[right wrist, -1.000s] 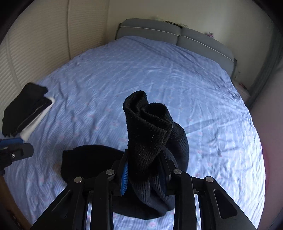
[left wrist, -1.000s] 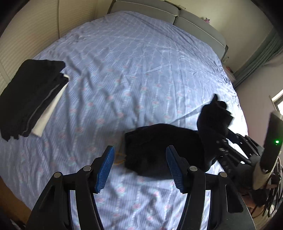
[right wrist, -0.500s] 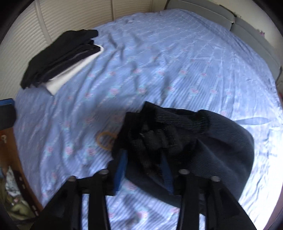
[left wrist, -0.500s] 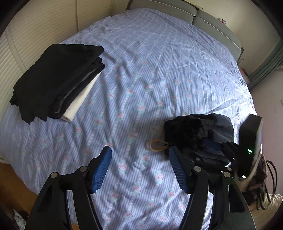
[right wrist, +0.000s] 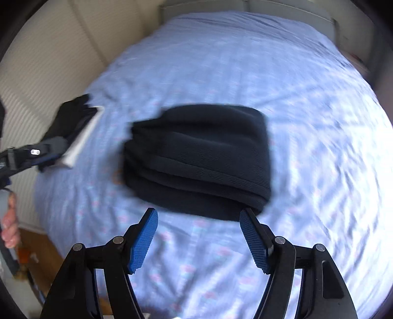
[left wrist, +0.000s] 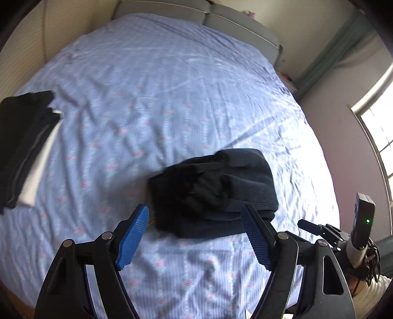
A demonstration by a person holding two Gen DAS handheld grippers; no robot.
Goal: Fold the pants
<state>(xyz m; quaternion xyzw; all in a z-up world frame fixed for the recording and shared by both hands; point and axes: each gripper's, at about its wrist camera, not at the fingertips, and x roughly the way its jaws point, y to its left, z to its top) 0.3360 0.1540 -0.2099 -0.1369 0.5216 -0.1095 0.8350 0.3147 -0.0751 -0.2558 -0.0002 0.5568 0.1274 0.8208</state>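
Note:
The dark ribbed pants [left wrist: 216,193] lie folded into a thick bundle on the blue flowered bed sheet [left wrist: 172,86]; they also show in the right wrist view [right wrist: 199,159]. My left gripper [left wrist: 196,233] is open and empty, just short of the bundle's near edge. My right gripper [right wrist: 199,235] is open and empty, pulled back from the bundle's near edge. The right gripper's body shows at the right of the left wrist view [left wrist: 331,235], and the left gripper at the left of the right wrist view [right wrist: 32,154].
A stack of folded black and white clothes [left wrist: 22,147] lies at the bed's left edge, also in the right wrist view [right wrist: 73,127]. The grey headboard [left wrist: 221,17] is at the far end. A window [left wrist: 378,137] is on the right wall. Wooden floor [right wrist: 36,257] lies below the bed's left edge.
My right gripper has let go of the pants, opened and drawn back. The pants now lie as a folded bundle on the sheet. My left gripper has swung right toward the bundle.

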